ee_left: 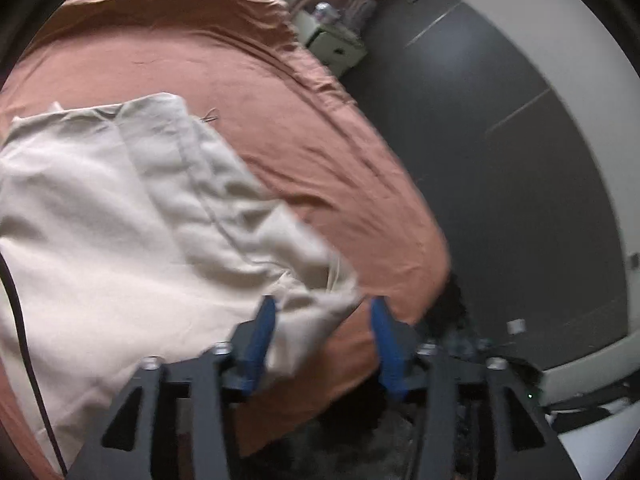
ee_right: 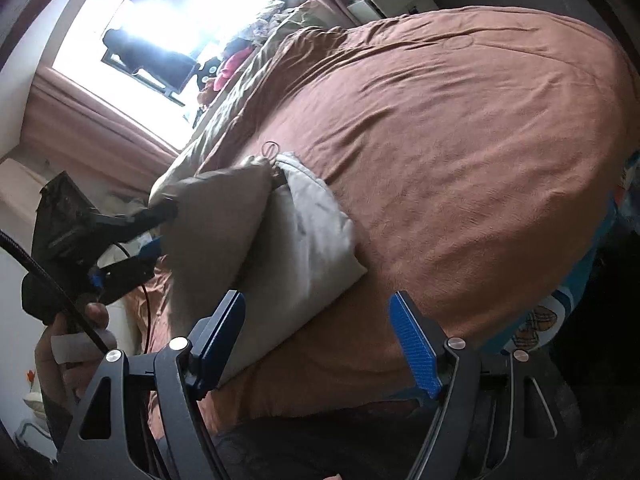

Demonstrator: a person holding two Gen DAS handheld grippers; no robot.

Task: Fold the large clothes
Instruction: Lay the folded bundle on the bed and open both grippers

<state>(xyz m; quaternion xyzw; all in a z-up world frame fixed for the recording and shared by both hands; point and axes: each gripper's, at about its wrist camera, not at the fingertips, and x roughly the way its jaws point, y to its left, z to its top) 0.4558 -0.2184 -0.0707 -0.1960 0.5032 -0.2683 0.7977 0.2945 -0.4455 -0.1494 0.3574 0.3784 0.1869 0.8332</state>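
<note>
On the rust bedspread [ee_left: 280, 92] lies a cream garment [ee_left: 120, 220], both grippers open.

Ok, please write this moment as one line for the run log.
left tongs: open, over cloth corner | right tongs: open, holding nothing | beige garment: lying on brown bedspread, partly folded

My left gripper [ee_left: 323, 320]: black slotted frame arms, silver round screw heads, blue finger pads [ee_left: 260, 340]; tiny green light on frame right of pads. My right gripper [ee_right: 318, 336]: same black frame and silver screws, blue pads [ee_right: 416, 344] with fine ribbed texture. Beside left gripper's black body [ee_right: 80, 240]: black cable [ee_right: 48, 280], thin red-brown wire, hand [ee_right: 76, 336] with white band across fingers.
</note>
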